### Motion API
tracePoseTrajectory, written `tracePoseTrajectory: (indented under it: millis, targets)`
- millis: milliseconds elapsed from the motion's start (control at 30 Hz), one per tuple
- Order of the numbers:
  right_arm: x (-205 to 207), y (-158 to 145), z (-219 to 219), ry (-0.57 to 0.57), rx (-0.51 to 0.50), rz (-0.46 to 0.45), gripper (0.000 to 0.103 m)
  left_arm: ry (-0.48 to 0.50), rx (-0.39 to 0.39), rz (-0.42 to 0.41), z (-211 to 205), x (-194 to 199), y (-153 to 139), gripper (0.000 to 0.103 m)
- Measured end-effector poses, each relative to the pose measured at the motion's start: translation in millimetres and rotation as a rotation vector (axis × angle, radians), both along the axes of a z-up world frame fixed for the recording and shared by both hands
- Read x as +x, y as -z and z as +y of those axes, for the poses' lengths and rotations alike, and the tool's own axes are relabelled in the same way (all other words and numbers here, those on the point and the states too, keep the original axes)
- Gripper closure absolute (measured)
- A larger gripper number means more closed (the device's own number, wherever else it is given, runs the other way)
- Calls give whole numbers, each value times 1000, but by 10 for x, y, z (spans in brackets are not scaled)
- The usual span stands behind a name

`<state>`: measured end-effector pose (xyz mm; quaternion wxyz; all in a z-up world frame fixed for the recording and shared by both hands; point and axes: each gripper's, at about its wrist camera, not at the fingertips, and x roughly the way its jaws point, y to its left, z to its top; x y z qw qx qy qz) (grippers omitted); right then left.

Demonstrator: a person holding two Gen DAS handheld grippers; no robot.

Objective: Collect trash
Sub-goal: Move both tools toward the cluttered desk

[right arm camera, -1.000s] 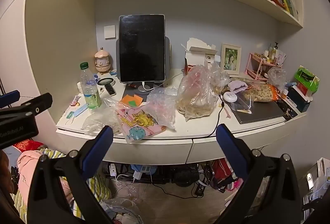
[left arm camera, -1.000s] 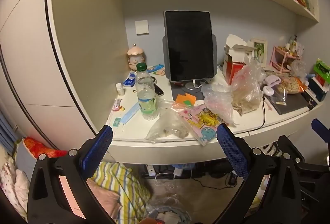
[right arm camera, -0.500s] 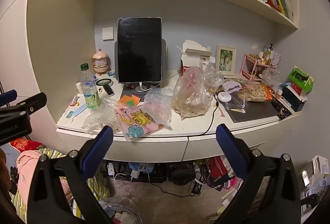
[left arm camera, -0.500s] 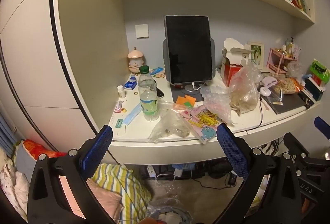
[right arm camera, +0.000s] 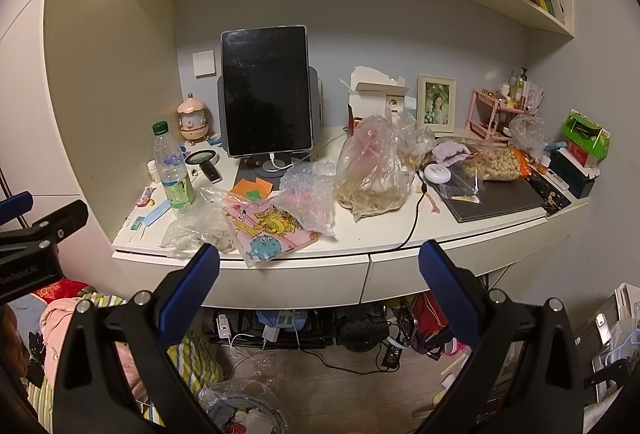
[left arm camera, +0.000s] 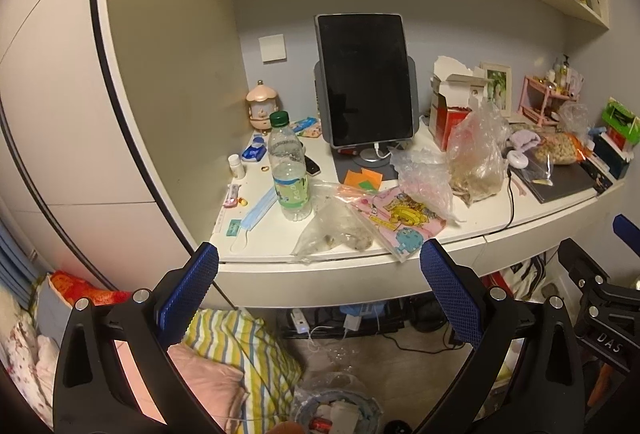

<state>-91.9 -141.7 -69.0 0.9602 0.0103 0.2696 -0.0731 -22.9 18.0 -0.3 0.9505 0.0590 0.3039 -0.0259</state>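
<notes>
Step in hand (judged): approach to the first piece of trash; nothing picked yet.

Left gripper (left arm camera: 319,266): jaws spread wide, nothing between the blue pads. Right gripper (right arm camera: 319,266): same, fully spread and empty. Both are held off the front edge of the white desk (left arm camera: 280,234), clear of everything on it.

Candidate trash, left wrist view:
- crumpled clear plastic bag with brownish scraps inside (left arm camera: 336,234), lying at the desk's front edge, at 12 o'clock from the left jaws and just above the gap between the pads.
- pink cartoon-printed flat pouch (left arm camera: 400,218), touching that bag on its 3 o'clock side, one corner overhanging the edge.
- clear plastic water bottle with green cap (left arm camera: 289,170), upright, at 11 o'clock from the bag, near it.
- light-blue face mask (left arm camera: 256,212), flat, at 9 o'clock from the bottle.

Right wrist view: the crumpled bag (right arm camera: 200,230) sits at 11 o'clock from the right jaws; a large clear plastic bag with tan contents (right arm camera: 372,174) stands at 12 o'clock, further back.

Lined waste bin on the floor (left arm camera: 336,410) is below the desk, at 6 o'clock in the left view, partly cut off.

How to do it well (judgement): the left gripper is best aligned with the crumpled bag. Advance straight, pinch a bunched fold rather than the flat film, and lift slowly so the scraps do not spill. Avoid knocking the upright bottle.
</notes>
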Motion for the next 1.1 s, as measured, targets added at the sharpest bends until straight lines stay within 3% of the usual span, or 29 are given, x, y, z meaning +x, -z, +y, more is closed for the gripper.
tracePoseTrajectory:
  millis: [1100]
  targets:
    - [-117, 50, 86, -26, -43, 37, 6, -8, -16, 49, -1, -119, 183, 5]
